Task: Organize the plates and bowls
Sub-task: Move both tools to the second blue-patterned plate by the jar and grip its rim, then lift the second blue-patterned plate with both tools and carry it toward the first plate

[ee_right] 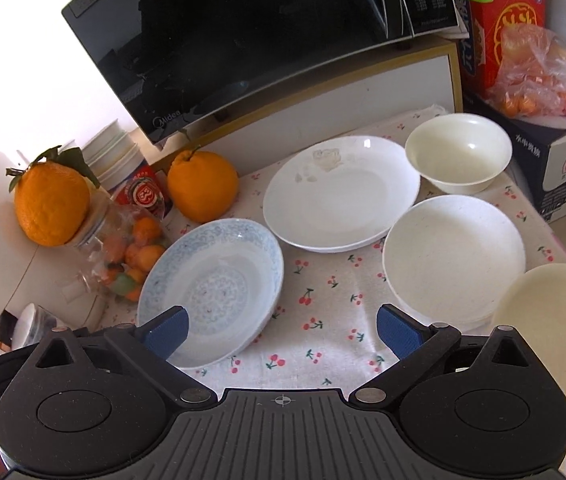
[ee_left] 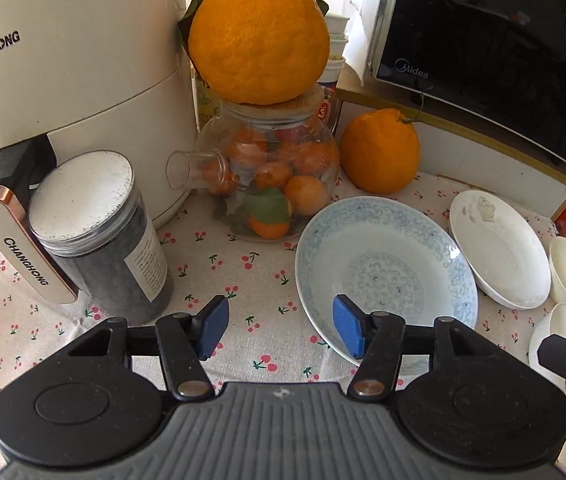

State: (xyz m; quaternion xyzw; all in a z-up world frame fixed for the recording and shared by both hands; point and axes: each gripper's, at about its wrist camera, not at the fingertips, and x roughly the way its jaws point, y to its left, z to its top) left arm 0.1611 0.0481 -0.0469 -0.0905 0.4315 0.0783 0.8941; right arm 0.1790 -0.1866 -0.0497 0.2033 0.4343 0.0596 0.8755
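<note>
A blue-patterned bowl [ee_left: 387, 268] [ee_right: 219, 280] sits on the cherry-print cloth. A white plate [ee_left: 499, 248] [ee_right: 343, 192] lies to its right. A small cream bowl [ee_right: 459, 152] stands behind a white bowl [ee_right: 455, 256], and a cream bowl [ee_right: 555, 320] shows at the right edge. My left gripper [ee_left: 281, 330] is open and empty, its right pad over the blue bowl's near rim. My right gripper [ee_right: 281, 330] is open and empty, just above the cloth between the blue bowl and the white bowl.
An air fryer [ee_left: 71, 60], a dark jar [ee_left: 103, 236] and a glass jar of small oranges [ee_left: 271, 176] topped by a large orange [ee_left: 259, 36] stand at the left. A microwave [ee_right: 243, 36] stands behind; a loose orange [ee_right: 203, 184] and boxes [ee_right: 555, 164] are nearby.
</note>
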